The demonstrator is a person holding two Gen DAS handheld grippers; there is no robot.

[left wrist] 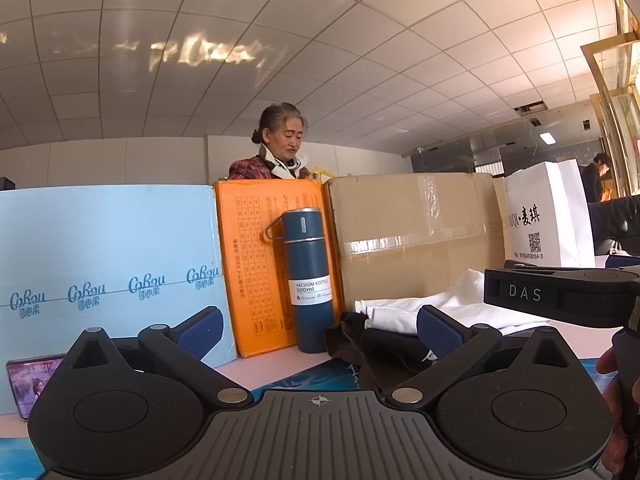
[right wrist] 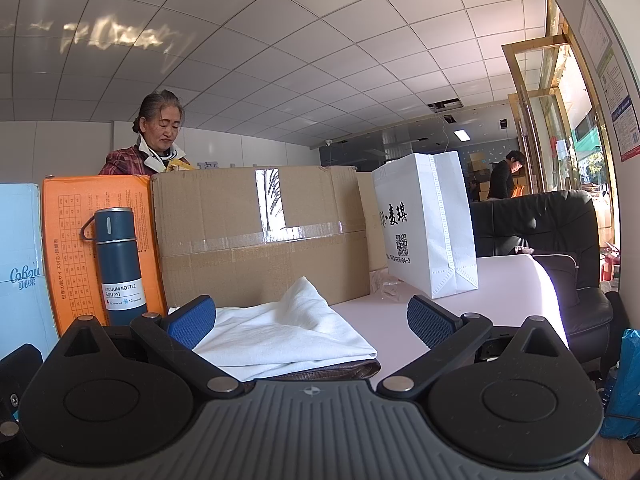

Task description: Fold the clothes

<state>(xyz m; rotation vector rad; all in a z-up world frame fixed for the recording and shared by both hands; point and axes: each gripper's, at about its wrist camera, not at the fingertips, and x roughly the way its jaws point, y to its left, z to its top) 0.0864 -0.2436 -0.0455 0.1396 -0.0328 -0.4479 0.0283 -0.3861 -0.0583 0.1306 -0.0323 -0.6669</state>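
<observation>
A white cloth garment (right wrist: 288, 332) lies in soft, loose folds on the pale counter (right wrist: 500, 280), resting on top of a dark brown garment (right wrist: 340, 370), just in front of the taped brown cardboard box (right wrist: 260, 232). The pile looks partly gathered but not neatly squared, so I judge the folding barely begun or midway; flattening and final folds appear left to do.

The left gripper (left wrist: 320, 330) hovers with its blue-padded fingers (left wrist: 438, 330) spread wide and empty, the dark garment's edge just ahead of them. The right gripper (right wrist: 312, 320) is likewise released, its fingers (right wrist: 192, 318) apart with the white cloth lying between them, ungrasped.

A tall navy vacuum bottle (right wrist: 118, 264) stands beside the box, against an orange carton (right wrist: 68, 248).

Each gripper body hides the near edge of the pile, so the garments' full shape, type and how many layers there are cannot be made out.
</observation>
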